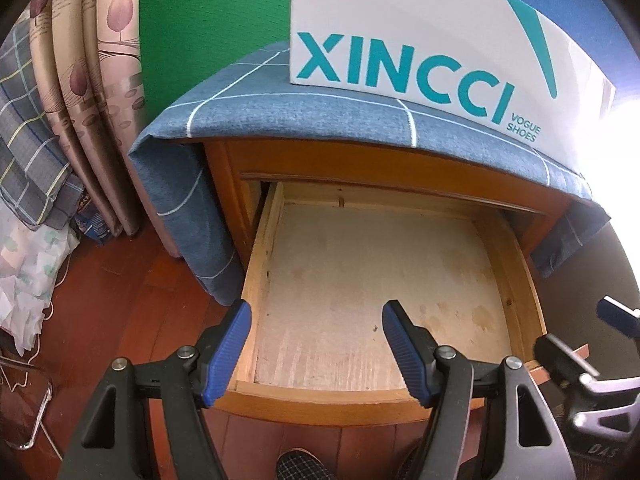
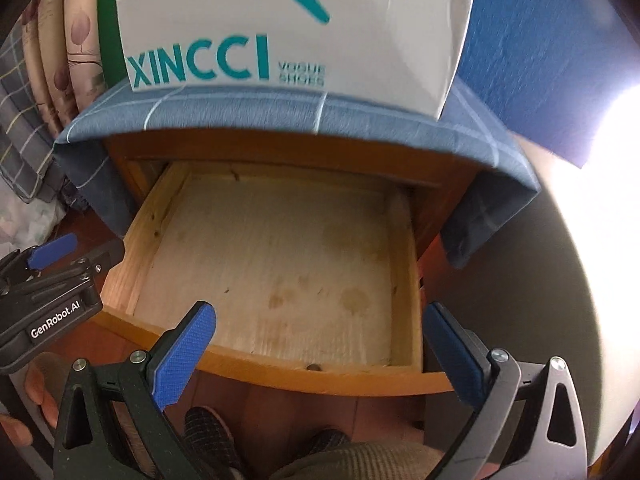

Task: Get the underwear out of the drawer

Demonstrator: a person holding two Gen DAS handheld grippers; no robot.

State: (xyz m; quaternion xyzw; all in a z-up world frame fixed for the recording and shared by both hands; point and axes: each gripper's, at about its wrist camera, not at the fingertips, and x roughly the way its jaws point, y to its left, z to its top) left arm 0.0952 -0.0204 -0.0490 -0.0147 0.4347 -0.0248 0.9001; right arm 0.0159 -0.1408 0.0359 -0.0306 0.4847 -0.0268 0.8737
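Left gripper (image 1: 316, 350): jaws apart, nothing between the blue pads; hangs over the front left corner of the drawer, one pad above the left wall, the other above the bare bottom.
Right gripper (image 2: 320, 354): jaws spread wide, nothing between them; hangs over the front rail of the drawer, left pad over the front left part, right pad just past the front right corner.
Other gripper in each view: right one at the right edge of the left wrist view; left one, marked GenRobot.AI, at the left edge of the right wrist view, with fingers of a hand (image 2: 38, 396) below it.
Drawer (image 1: 256, 280): pulled out of the wooden cabinet, pale bottom board bare and stained, no cloth item seen inside.
Underwear: seen in neither view; whereabouts cannot be told.
Cabinet top: covered by a blue checked cloth (image 1: 304, 108) that hangs down both sides.
Shoe box (image 1: 420, 40): white, teal lettering XINCCI, stands on the cloth.
Floor (image 1: 132, 300): reddish wood; slippers (image 2: 208, 428) below the drawer front.
Far left: patterned curtain (image 1: 100, 60) and checked bedding (image 1: 28, 152).
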